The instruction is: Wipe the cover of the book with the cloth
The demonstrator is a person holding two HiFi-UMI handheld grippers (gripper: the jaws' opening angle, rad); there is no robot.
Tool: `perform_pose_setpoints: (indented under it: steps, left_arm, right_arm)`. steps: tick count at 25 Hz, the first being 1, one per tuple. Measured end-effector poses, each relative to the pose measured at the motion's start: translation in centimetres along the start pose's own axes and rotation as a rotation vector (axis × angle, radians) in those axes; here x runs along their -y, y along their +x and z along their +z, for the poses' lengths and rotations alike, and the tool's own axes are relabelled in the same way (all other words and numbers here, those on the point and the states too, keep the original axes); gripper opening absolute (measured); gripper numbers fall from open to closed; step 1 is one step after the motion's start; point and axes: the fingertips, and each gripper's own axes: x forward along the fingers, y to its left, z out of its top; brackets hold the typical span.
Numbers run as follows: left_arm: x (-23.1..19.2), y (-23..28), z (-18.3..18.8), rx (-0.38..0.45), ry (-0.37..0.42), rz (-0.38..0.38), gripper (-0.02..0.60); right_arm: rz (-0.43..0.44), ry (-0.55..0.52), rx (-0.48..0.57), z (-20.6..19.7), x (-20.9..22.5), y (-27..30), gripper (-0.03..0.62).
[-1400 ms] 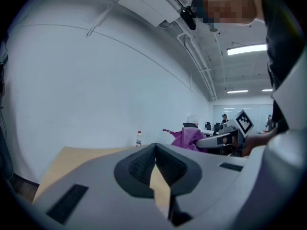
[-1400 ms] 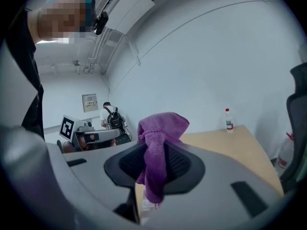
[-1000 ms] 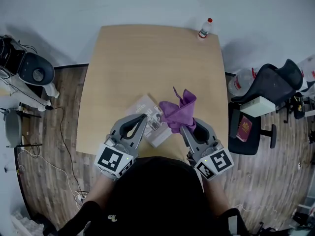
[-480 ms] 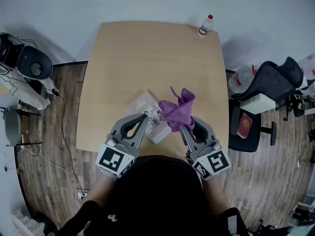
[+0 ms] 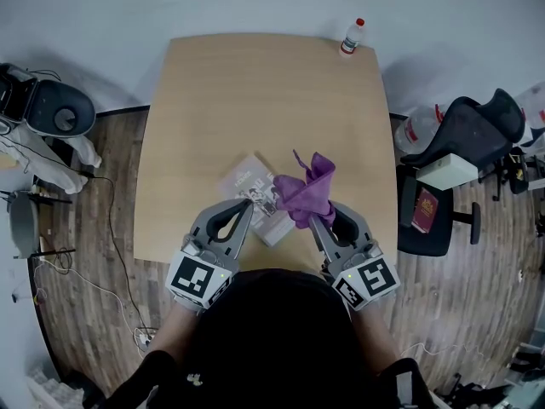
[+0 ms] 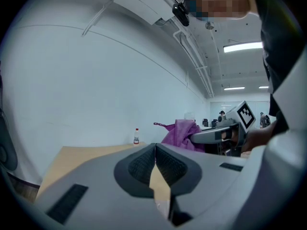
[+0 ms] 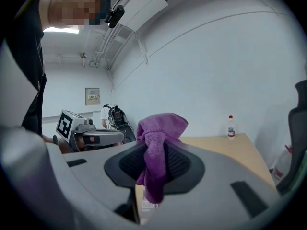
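Note:
A light-covered book (image 5: 255, 196) lies on the wooden table (image 5: 255, 92) near its front edge. My right gripper (image 5: 322, 217) is shut on a purple cloth (image 5: 307, 191), which bunches up above the book's right end. In the right gripper view the cloth (image 7: 156, 150) hangs pinched between the pads. My left gripper (image 5: 247, 207) hovers over the book's near left side, shut with nothing in it; its pads (image 6: 141, 166) meet in the left gripper view, where the cloth (image 6: 181, 134) and the right gripper (image 6: 218, 135) show ahead.
A small bottle with a red cap (image 5: 351, 37) stands at the table's far right corner. A black office chair (image 5: 464, 156) with a box and a red booklet stands right of the table. Cables and equipment (image 5: 47, 113) lie on the floor at the left.

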Motion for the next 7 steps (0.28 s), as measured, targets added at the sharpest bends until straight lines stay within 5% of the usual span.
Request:
perform_pose_setpoints:
  steps: [7]
  left_arm:
    - [0.24,0.24,-0.09,-0.015,0.007,-0.013,0.021]
  right_arm:
    - [-0.012,0.007,-0.003,-0.23,0.32,-0.2,0.097]
